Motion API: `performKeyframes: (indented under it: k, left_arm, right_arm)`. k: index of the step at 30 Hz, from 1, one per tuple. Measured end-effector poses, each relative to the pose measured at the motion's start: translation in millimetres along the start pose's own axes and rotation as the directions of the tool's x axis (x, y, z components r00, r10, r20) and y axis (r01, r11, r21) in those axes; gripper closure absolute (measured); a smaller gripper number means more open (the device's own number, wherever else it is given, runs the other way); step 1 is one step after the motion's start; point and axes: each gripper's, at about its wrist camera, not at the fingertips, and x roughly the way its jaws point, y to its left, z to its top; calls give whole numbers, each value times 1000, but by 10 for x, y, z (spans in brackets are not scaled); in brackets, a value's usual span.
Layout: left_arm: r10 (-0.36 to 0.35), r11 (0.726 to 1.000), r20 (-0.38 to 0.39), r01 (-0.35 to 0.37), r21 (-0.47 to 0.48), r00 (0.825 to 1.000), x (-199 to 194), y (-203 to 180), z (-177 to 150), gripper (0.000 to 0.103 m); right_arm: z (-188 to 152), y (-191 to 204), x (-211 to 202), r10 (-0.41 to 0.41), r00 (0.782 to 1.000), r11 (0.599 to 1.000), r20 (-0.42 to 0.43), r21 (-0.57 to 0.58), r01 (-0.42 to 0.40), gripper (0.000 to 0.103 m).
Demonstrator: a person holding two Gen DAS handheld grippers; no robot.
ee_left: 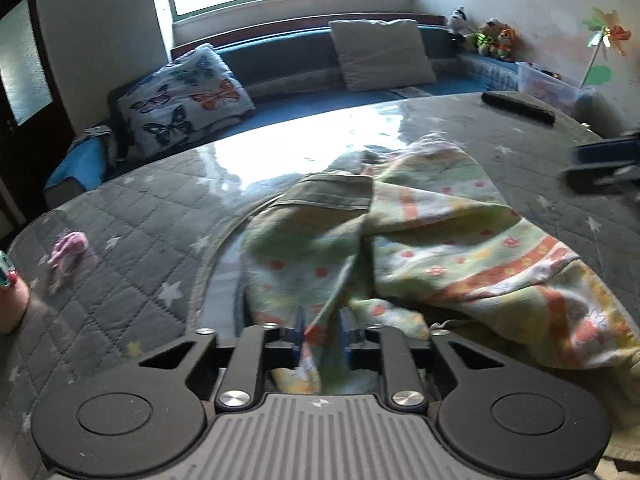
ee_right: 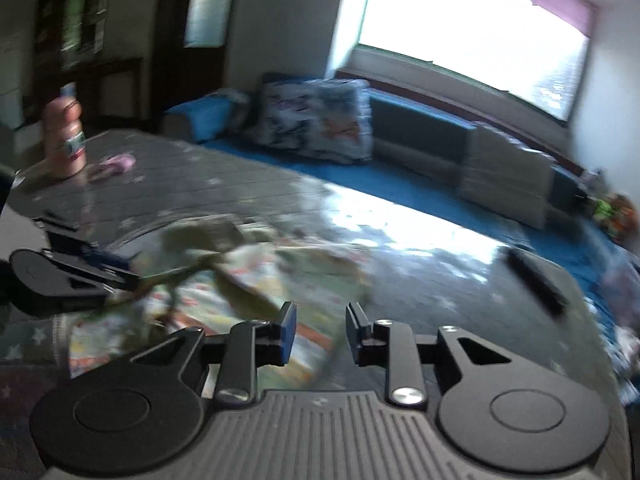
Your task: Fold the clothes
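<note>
A crumpled green garment [ee_left: 420,240] with orange stripes and small flower prints lies on the glass-topped table [ee_left: 280,152]. My left gripper [ee_left: 322,332] is shut on a fold of this garment, which runs between its blue pads. In the right wrist view the same garment [ee_right: 224,280] lies blurred ahead and to the left, with the left gripper [ee_right: 128,276] pinching its near-left edge. My right gripper [ee_right: 320,328] hovers open just above the garment's right edge, nothing between its fingers. It also shows at the right edge of the left wrist view [ee_left: 600,168].
A grey star-quilted cloth [ee_left: 120,232] lies under the glass. A small pink item [ee_left: 68,250], a pink bottle [ee_right: 66,140] and a black remote [ee_left: 518,106] sit on the table. Behind is a blue bench with a butterfly pillow [ee_left: 184,96] and a grey cushion [ee_left: 380,52].
</note>
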Motion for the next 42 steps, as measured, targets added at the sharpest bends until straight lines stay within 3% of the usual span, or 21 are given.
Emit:
performKeyframes:
  k: [3,9,12,13,14,15,16,22,27,32,39,42]
  left_arm:
    - [-21,1000,-7,22,23,1000,79,-36,11,70]
    - [-20,1000,-39,20,16,999,305,28,33,69]
    - [-19,1000,-47,19,10,999,376,88,48,79]
    - [-19,1000,-46,19,8,999,392,107,51,90]
    - [-12,1000,-40,13,6,999,393,121,51,93]
    - [-6,1000,-35,7,4,999,394,136,50,95]
    - [1,1000,-28,-1,2,1000,393,151,49,98]
    - [88,994,20,-87,-65,996,281,323,4,101]
    - [152,978,35,-145,-150,988,114,577,-44,102]
    - [162,969,36,-152,-194,986,-41,710,-110,102]
    - [186,961,42,-173,-217,982,-195,818,-206,102]
    - [198,957,38,-184,-223,980,-230,884,-249,102]
  right_arm:
    - [109,199,276,49,998,997,-47,-65,-52,67]
    - [158,422,719,46,992,986,-118,-154,-64,65]
    - [139,468,948,8,990,984,-140,-173,-32,66]
    - [127,464,995,-7,990,984,-138,-176,-18,70]
    - [114,448,1030,-18,991,985,-134,-170,-5,75]
    - [111,421,1036,-24,991,987,-128,-158,3,92]
    - [109,389,1030,-29,992,990,-122,-143,11,99]
    - [129,124,635,-148,989,987,3,-66,148,101]
    - [45,-195,282,-289,956,957,56,-9,290,103]
    - [6,-162,315,-191,981,982,23,-1,191,101]
    - [-50,-115,361,-50,999,999,-21,16,50,69]
    - [-60,-69,413,7,999,1000,-42,15,-6,64]
